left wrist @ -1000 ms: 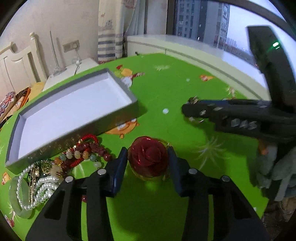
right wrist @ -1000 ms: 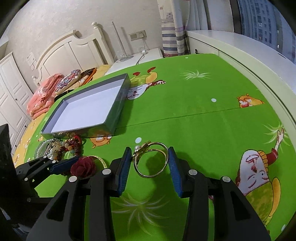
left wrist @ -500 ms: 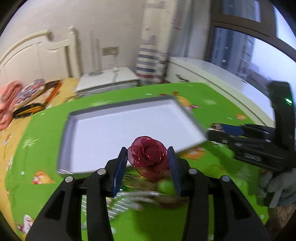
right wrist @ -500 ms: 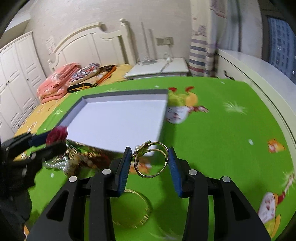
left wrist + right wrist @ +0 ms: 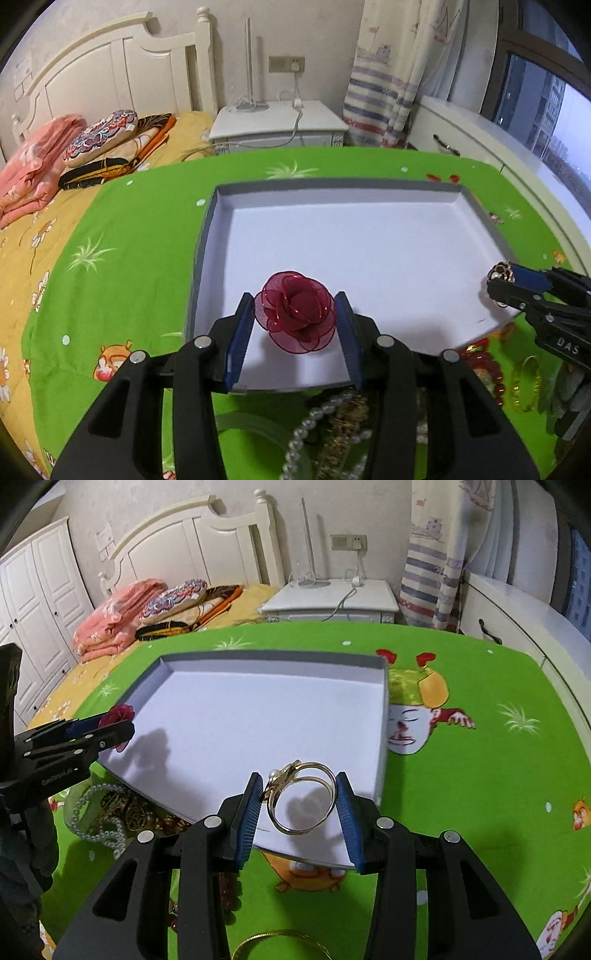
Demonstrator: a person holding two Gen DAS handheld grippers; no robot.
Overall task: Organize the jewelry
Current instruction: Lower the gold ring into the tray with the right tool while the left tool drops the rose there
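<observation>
My left gripper [image 5: 294,326] is shut on a dark red fabric rose [image 5: 295,317] and holds it above the near edge of the grey box [image 5: 205,236] with a white floor. My right gripper [image 5: 300,805] is shut on a gold bangle [image 5: 301,799] with a pearl charm, held over the box's [image 5: 384,709] near right part. The right gripper also shows in the left wrist view [image 5: 517,291], at the box's right edge. The left gripper shows in the right wrist view [image 5: 92,731], at the box's left edge.
A heap of jewelry lies on the green cloth in front of the box: a pearl strand [image 5: 314,417], red beads [image 5: 487,369], a gold bangle [image 5: 526,384] and a pale green bangle [image 5: 70,805]. Another gold bangle [image 5: 280,945] lies near me. A bed [image 5: 147,602] and nightstand [image 5: 277,122] stand behind the table.
Both grippers have lifted off the cloth and moved to the box, each carrying its piece. The rose and the bangle now hang over the box's white floor.
</observation>
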